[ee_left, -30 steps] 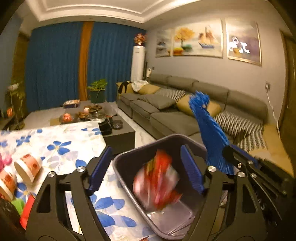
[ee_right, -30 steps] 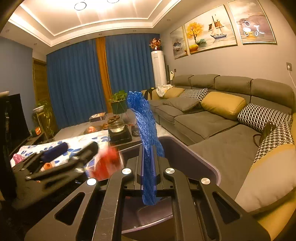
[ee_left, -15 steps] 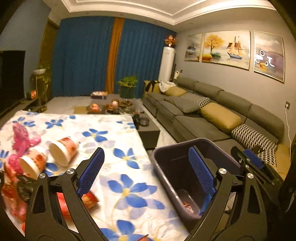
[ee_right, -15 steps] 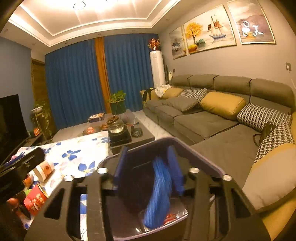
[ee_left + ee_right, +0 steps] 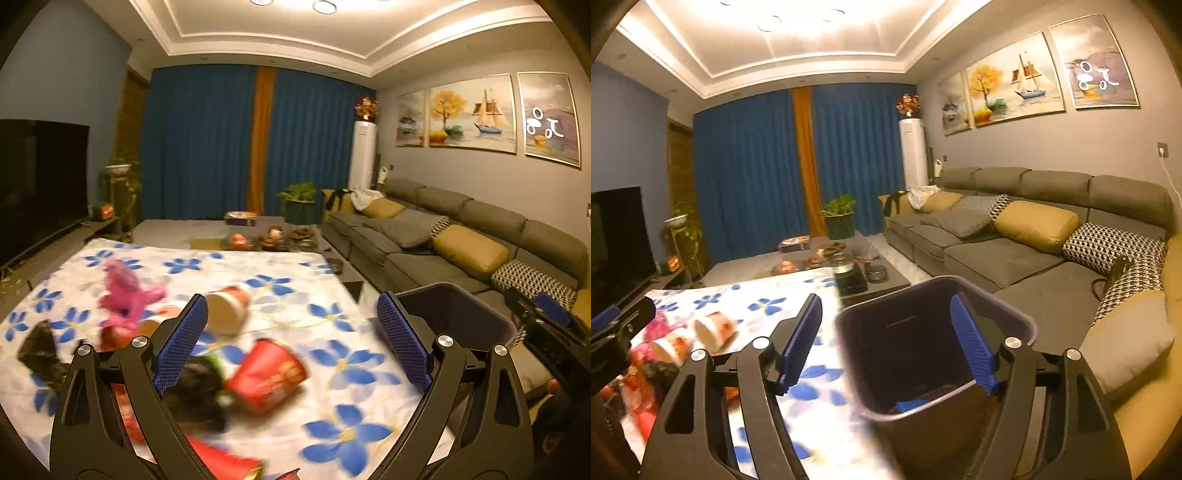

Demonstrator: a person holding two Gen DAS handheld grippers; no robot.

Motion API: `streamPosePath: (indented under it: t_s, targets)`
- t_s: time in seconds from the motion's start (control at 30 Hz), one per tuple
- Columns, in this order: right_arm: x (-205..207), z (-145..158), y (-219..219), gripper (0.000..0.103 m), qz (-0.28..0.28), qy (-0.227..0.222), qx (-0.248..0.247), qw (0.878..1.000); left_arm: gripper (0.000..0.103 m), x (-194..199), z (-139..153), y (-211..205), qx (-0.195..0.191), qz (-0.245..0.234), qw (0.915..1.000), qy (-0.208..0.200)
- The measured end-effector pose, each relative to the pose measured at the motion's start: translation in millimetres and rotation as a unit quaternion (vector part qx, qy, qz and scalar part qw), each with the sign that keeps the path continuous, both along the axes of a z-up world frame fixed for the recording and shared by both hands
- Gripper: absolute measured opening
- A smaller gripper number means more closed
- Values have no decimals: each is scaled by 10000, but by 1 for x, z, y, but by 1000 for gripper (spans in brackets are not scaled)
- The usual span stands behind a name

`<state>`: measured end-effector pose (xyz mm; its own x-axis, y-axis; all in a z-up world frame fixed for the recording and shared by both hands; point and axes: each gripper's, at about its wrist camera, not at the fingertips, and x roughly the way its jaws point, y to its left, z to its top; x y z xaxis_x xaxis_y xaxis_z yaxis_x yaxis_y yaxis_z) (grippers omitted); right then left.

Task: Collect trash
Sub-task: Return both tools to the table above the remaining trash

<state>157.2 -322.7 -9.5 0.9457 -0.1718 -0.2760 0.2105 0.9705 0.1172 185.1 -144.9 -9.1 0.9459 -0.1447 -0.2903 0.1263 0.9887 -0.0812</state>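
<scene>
My left gripper [image 5: 291, 343] is open and empty above the flowered tablecloth [image 5: 332, 362]. Under it lie a tipped red cup [image 5: 266, 376], a white-and-red cup [image 5: 225, 310], a pink foam net [image 5: 125, 291], a black wrapper [image 5: 37, 350] and a red wrapper [image 5: 221, 461]. The dark trash bin [image 5: 454, 317] stands beside the table's right edge. My right gripper [image 5: 886, 349] hangs over that bin [image 5: 997, 306], its jaws opening with nothing between them. A blue foam net [image 5: 910, 405] lies at the bin's bottom. The right wrist view is blurred low down.
A grey sofa [image 5: 1015, 251] with yellow and patterned cushions runs along the right wall behind the bin. A dark coffee table [image 5: 849, 273] with a kettle and dishes stands beyond the cloth. A television [image 5: 40, 177] is on the left and blue curtains [image 5: 207, 144] hang at the back.
The left gripper dropped a red wrapper into the bin, then swung left over the table. The right gripper opened and released the blue foam net, which fell into the bin.
</scene>
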Motion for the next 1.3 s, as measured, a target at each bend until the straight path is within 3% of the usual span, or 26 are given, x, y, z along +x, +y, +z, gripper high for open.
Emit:
streamPosePath:
  t_s: [0.27,0.47,0.67,0.9,1.07,1.2,1.3]
  targets:
    - [-29,-25,73,76,838,288,214,9958,91,-46,-13,82,381,654,9971,-80]
    - [-35,-49,130,76,1415,600,240,9878,91,-73,-29,153,702,1250,9896,-68]
    - [-36,-58,168,76,1651,747,161,9833,91,-80,-33,218,421,1602,9861,119]
    - [-27,-54,202,76,1823,779,-114,9801,90,-56,-43,254,173,1633,9856,402]
    - [-13,-51,220,76,1891,744,-209,9789,83,-32,-54,256,179,1290,9885,772]
    - [0,-52,232,76,1931,802,-247,9776,68,-18,-65,254,186,1031,9889,1057]
    - [8,-54,238,76,1944,861,-257,9768,53,-10,-73,259,-27,824,9885,1272]
